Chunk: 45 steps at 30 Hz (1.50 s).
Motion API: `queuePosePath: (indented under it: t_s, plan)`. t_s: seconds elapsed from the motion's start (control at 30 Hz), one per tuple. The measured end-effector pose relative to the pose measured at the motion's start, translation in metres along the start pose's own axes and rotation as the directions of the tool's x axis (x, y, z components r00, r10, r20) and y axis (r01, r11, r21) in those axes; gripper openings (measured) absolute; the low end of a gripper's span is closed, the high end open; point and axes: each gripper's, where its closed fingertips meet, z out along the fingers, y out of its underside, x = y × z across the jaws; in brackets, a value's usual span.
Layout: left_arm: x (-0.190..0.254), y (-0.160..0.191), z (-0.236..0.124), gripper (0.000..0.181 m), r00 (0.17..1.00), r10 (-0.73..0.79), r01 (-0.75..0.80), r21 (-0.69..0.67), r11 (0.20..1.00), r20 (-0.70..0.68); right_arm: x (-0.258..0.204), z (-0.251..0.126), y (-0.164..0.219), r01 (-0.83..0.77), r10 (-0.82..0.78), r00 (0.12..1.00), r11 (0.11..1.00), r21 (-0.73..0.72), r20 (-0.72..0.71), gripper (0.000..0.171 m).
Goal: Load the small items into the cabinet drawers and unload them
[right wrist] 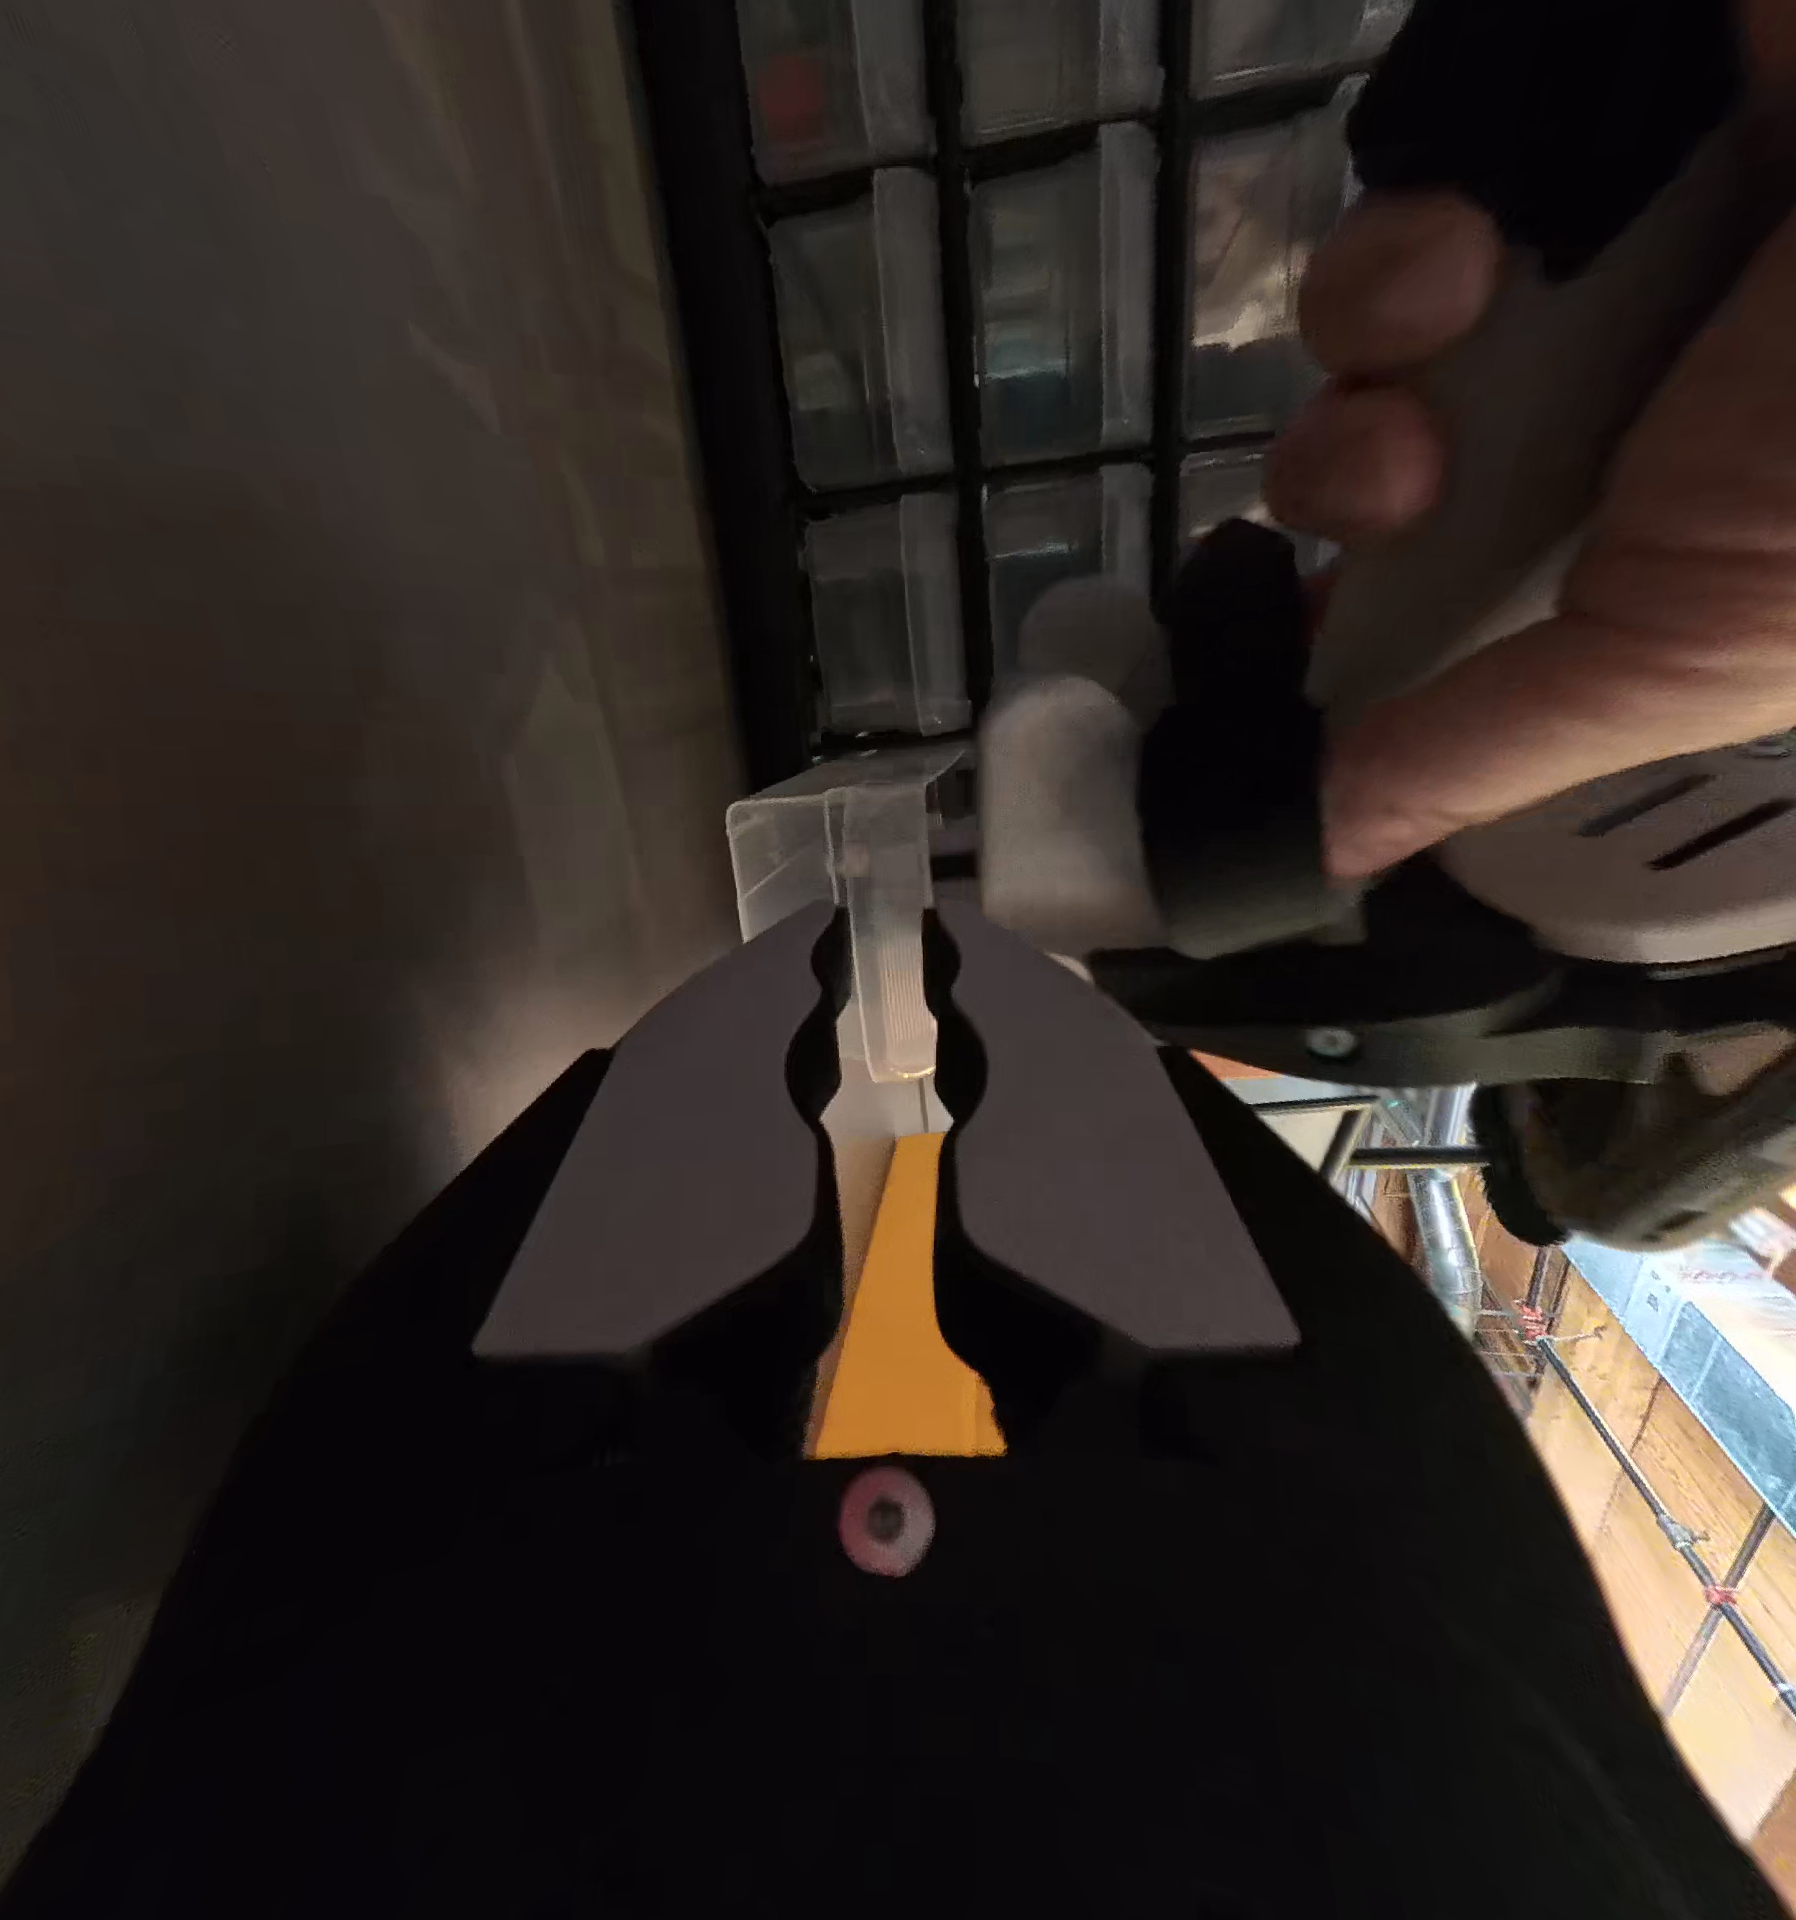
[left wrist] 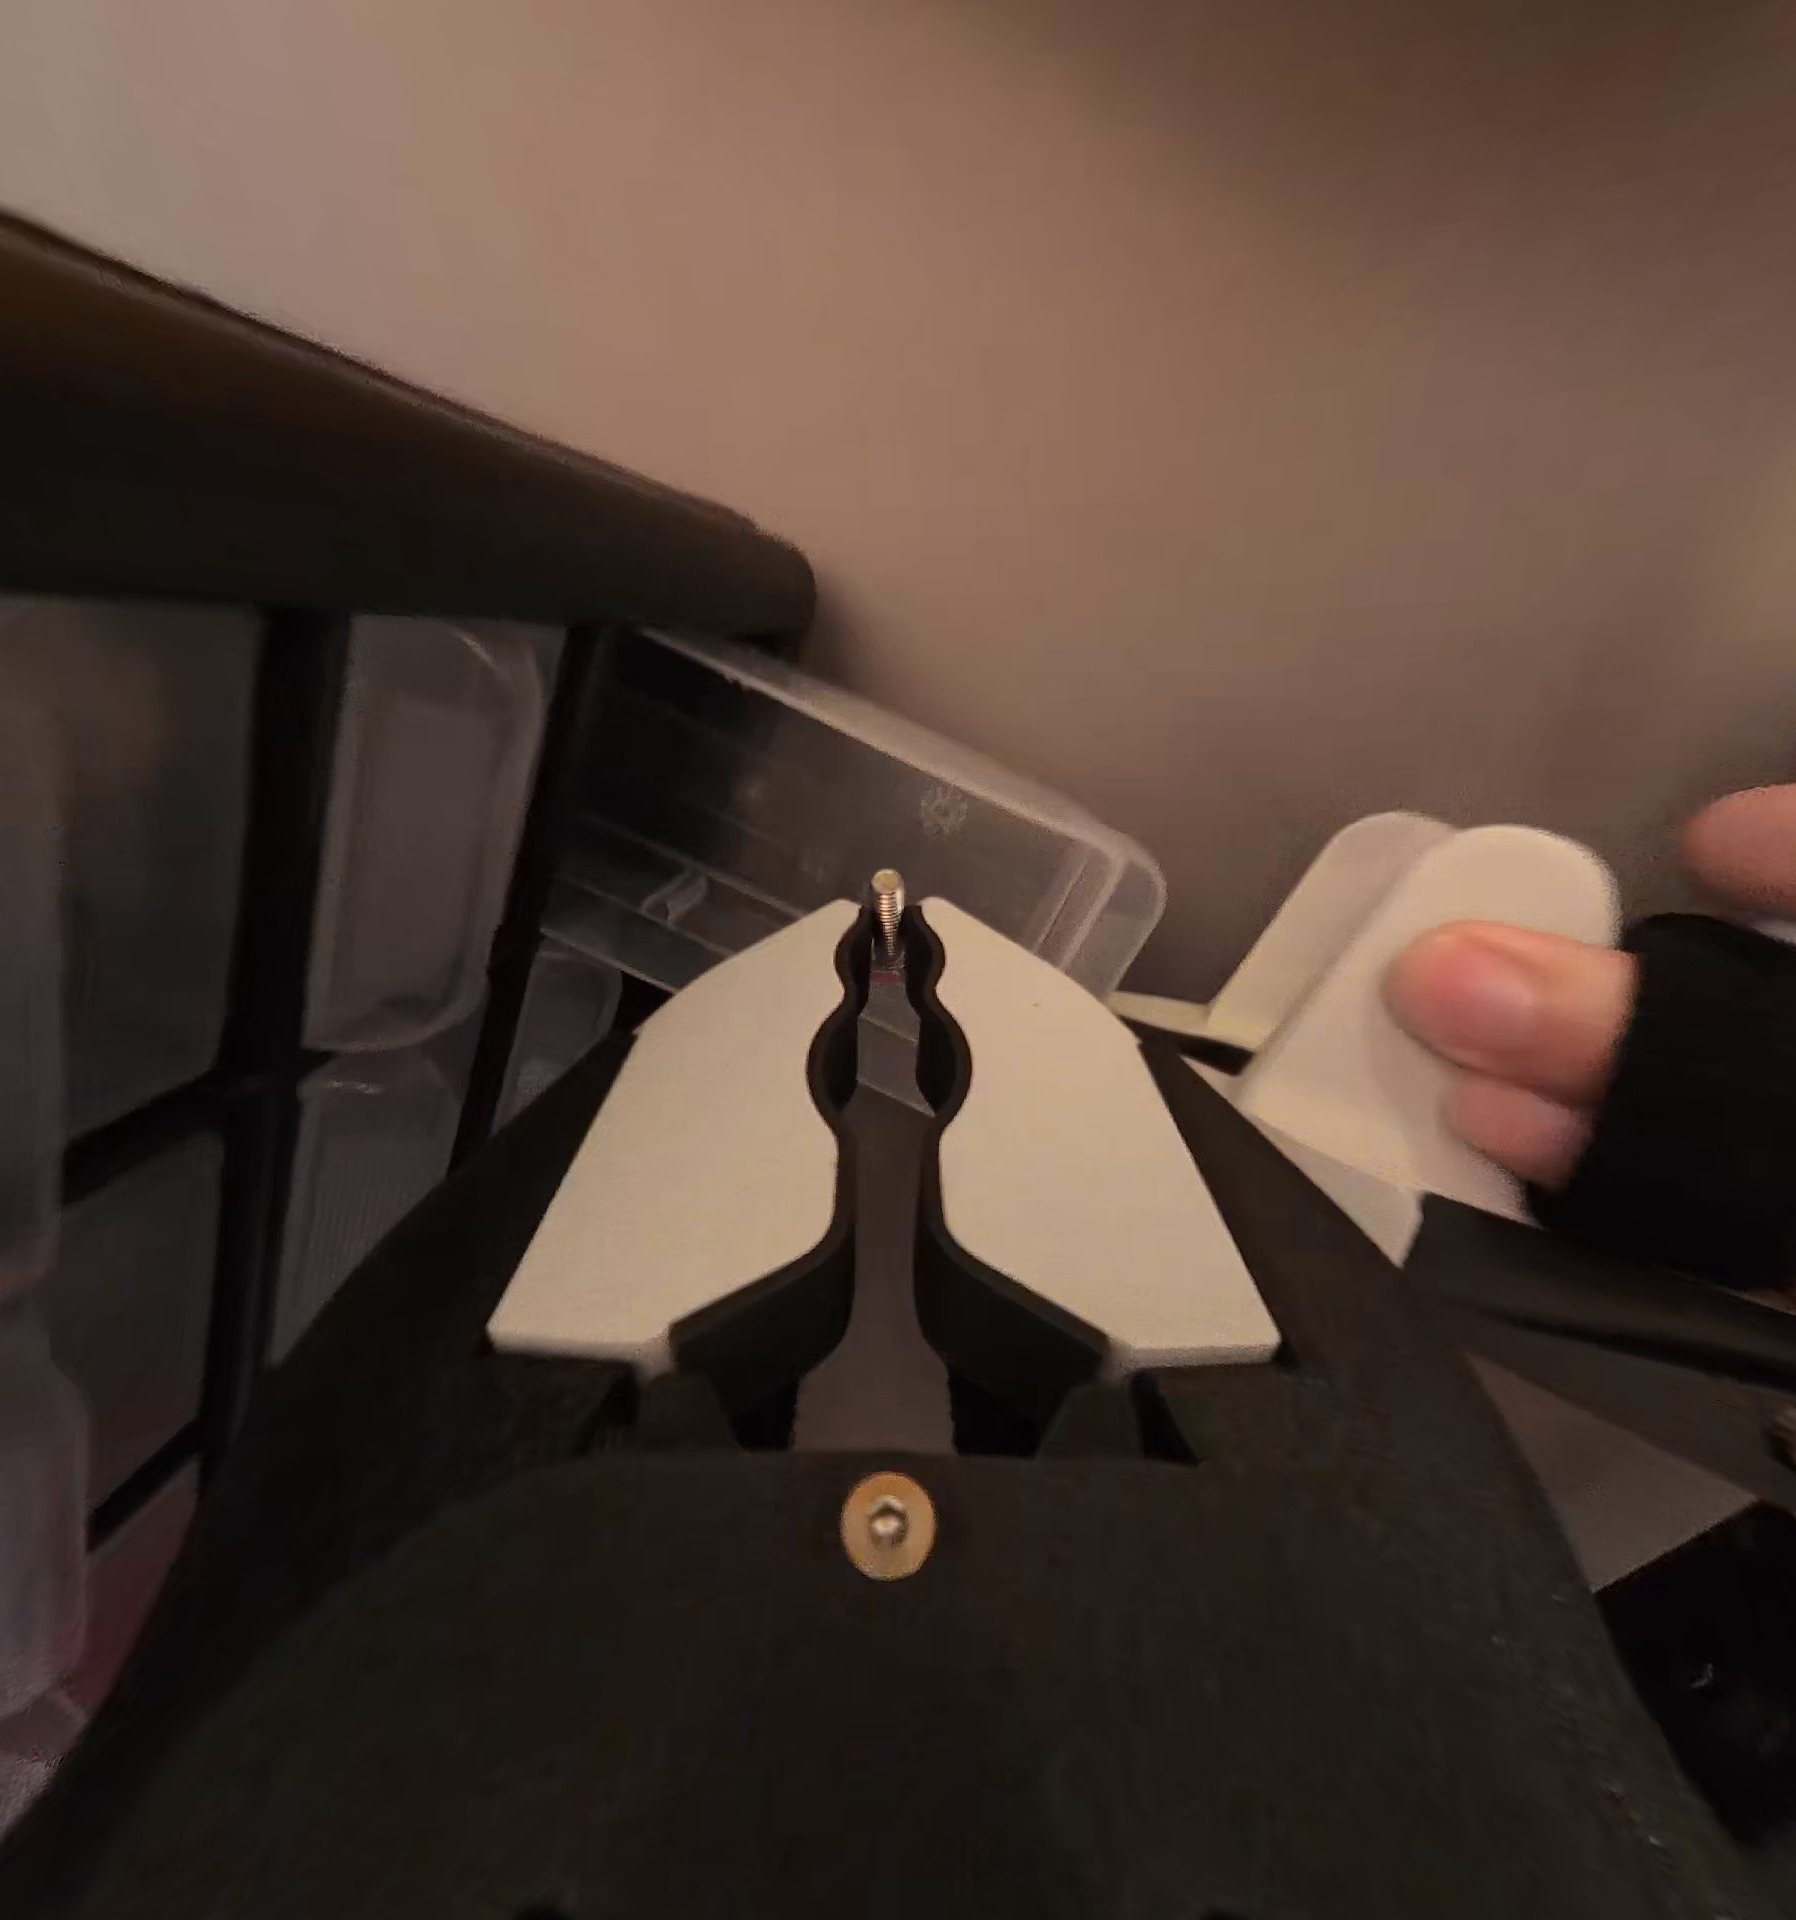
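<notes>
Left gripper (left wrist: pixel 888 916) jaws pinch a small threaded steel screw (left wrist: pixel 887 902) by its shank, just above the pulled-out clear plastic drawer (left wrist: pixel 904 821). Tiny, rigid, slick: likely to slip. Right gripper (right wrist: pixel 881 935) jaws straddle the drawer's handle tab (right wrist: pixel 886 961), w/ contact unclear.

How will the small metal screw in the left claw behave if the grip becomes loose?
The screw looks stiff and light. Only its lower part sits between the left claw tips, so it may slip out easily. Its round threaded body would probably roll. The open clear drawer lies just behind it.
</notes>
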Motion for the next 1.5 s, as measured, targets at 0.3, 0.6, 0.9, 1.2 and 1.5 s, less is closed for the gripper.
queuePosePath:
  t_s: [0.3, 0.6, 0.9, 1.2, 1.5]
  plan:
    - [-0.006, -0.001, 0.012, 0.006, 1.0, 0.021, -0.02, -0.065, 0.998, 0.014, 0.0, 0.001, 0.002, -0.012, 0.012, 1.0, 1.0, -0.003, 0.013, 0.014]
    - [-0.011, 0.004, -0.014, 0.012, 0.992, 0.039, -0.041, 0.01, 0.999, 0.118, -0.001, 0.001, 0.001, -0.02, 0.02, 1.0, 1.0, 0.001, 0.009, 0.014]
    - [-0.017, 0.098, -0.109, 0.011, 0.992, -0.068, 0.051, 0.155, 0.987, 0.103, 0.0, 0.003, 0.0, 0.003, -0.003, 1.0, 1.0, -0.006, -0.014, 0.014]
    - [-0.101, 0.272, -0.171, 0.024, 0.837, -0.485, 0.476, 0.099, 0.874, 0.255, 0.003, 0.025, 0.007, 0.004, -0.01, 0.998, 0.996, -0.084, -0.07, 0.017]
    - [-0.105, 0.362, -0.15, 0.027, 0.723, -0.681, 0.689, -0.056, 0.723, 0.114, 0.008, 0.062, 0.018, -0.008, -0.004, 0.997, 0.989, -0.149, -0.083, 0.022]
